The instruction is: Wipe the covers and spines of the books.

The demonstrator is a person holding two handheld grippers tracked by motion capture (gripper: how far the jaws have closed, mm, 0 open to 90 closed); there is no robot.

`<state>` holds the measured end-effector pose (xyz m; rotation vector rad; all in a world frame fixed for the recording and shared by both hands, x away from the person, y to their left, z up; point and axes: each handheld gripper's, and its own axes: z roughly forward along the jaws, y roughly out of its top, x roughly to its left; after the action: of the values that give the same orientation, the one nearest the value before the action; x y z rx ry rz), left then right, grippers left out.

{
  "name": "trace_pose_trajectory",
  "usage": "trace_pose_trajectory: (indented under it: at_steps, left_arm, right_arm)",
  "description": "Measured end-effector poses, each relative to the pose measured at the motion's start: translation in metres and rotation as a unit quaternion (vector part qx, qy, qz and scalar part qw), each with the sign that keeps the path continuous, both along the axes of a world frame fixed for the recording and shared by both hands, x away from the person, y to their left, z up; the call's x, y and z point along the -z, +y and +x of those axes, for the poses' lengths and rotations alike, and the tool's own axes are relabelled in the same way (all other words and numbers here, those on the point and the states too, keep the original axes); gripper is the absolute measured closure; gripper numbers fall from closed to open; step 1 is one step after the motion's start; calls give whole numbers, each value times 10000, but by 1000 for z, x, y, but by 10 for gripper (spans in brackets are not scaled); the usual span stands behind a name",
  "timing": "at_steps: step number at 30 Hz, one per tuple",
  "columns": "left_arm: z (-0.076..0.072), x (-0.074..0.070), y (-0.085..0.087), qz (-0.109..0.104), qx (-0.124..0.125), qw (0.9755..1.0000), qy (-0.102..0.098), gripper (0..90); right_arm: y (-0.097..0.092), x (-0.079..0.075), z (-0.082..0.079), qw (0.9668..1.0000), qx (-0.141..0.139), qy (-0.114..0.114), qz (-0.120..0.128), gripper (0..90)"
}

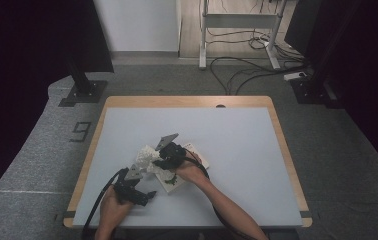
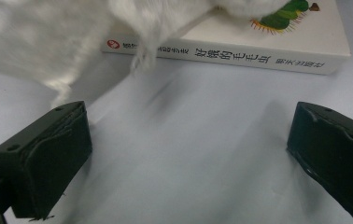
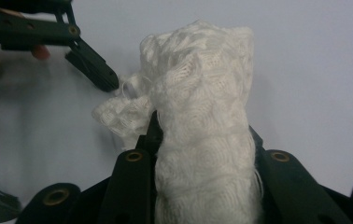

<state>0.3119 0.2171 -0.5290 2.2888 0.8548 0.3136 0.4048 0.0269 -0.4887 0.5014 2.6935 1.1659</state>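
Observation:
My right gripper (image 3: 202, 140) is shut on a bunch of white knitted cloth (image 3: 202, 88), which stands up between its jaws. In the high view the right gripper (image 1: 158, 161) holds that cloth (image 1: 145, 154) over the left end of a white picture book (image 1: 193, 150) lying on the table. The book's spine (image 2: 221, 53) carries printed characters and its cover a green caterpillar. The cloth (image 2: 48, 42) hangs blurred over the book's left part. My left gripper (image 2: 191, 121) stands open just above the bare tabletop in front of the book, nothing between its jaws; it sits near the front edge (image 1: 149, 195).
The pale blue tabletop (image 1: 237, 145) has a wooden rim. The left gripper's jaws (image 3: 93, 70) show beyond the cloth in the right gripper view. Past the table are dark stands, a desk frame and cables on the grey floor (image 1: 247, 70).

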Motion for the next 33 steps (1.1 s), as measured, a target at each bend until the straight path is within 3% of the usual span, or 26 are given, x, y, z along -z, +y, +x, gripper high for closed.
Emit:
trace_pose_trajectory:
  at_steps: [11,21,33]
  left_arm:
    - [0,0,0,0,5,10000,9,0]
    - [0,0,0,5,6,10000,0,0]
    - [0,0,0,8,8,10000,0,0]
  right_arm:
    - [-5,-32,-4,9997,-57,-101,220,659]
    - [-22,-37,-4,9996,57,-108,256,659]
    - [-57,-42,-8,9991,216,-155,338,659]
